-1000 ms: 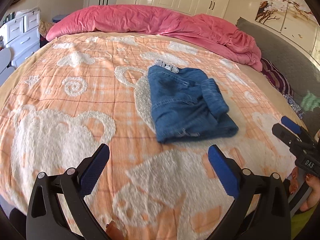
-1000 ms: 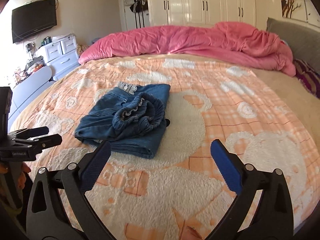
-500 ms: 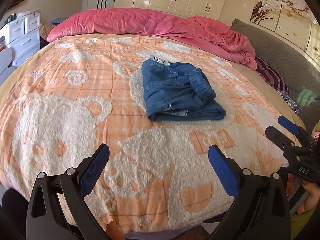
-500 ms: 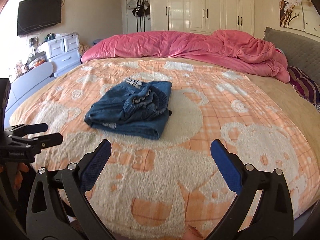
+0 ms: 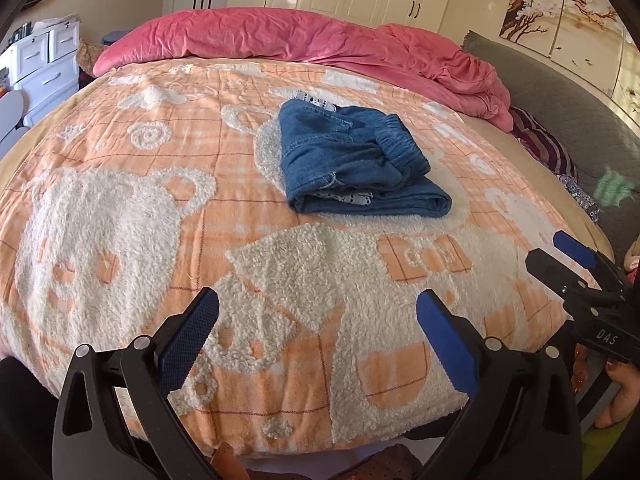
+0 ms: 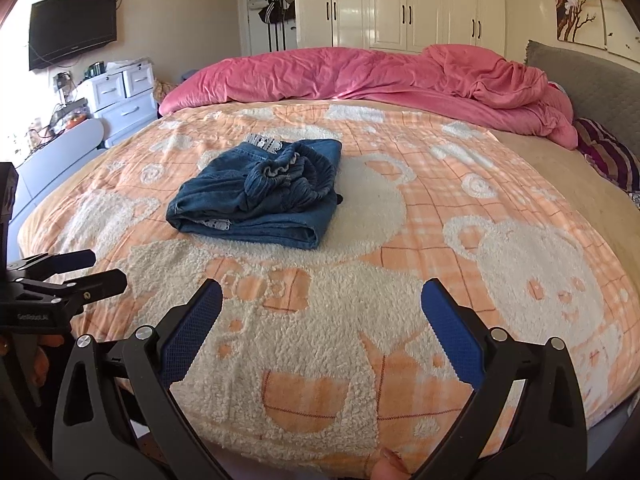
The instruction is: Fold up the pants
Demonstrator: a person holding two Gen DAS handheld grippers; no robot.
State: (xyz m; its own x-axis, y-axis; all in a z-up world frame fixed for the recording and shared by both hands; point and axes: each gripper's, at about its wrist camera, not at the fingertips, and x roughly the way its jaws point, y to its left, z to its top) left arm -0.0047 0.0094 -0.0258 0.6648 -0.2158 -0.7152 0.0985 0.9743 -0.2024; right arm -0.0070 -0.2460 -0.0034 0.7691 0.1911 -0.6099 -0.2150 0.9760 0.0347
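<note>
The blue denim pants (image 5: 356,164) lie folded in a compact bundle on the orange bear-pattern blanket (image 5: 160,216), with white lace trim showing at the far edge. They also show in the right wrist view (image 6: 264,200). My left gripper (image 5: 318,340) is open and empty, near the bed's front edge, well short of the pants. My right gripper (image 6: 320,328) is open and empty, also back near the front edge. Each gripper appears in the other's view: the right one at the right (image 5: 576,264), the left one at the left (image 6: 72,272).
A pink duvet (image 6: 380,76) is heaped along the far side of the bed. A grey headboard (image 5: 568,100) and striped pillow (image 6: 612,156) are at the right. White drawers (image 6: 120,100) and a wall TV (image 6: 72,28) stand at the left, wardrobes behind.
Both grippers have pulled back from the folded pants toward the bed's front edge. The pants lie still and look farther away.
</note>
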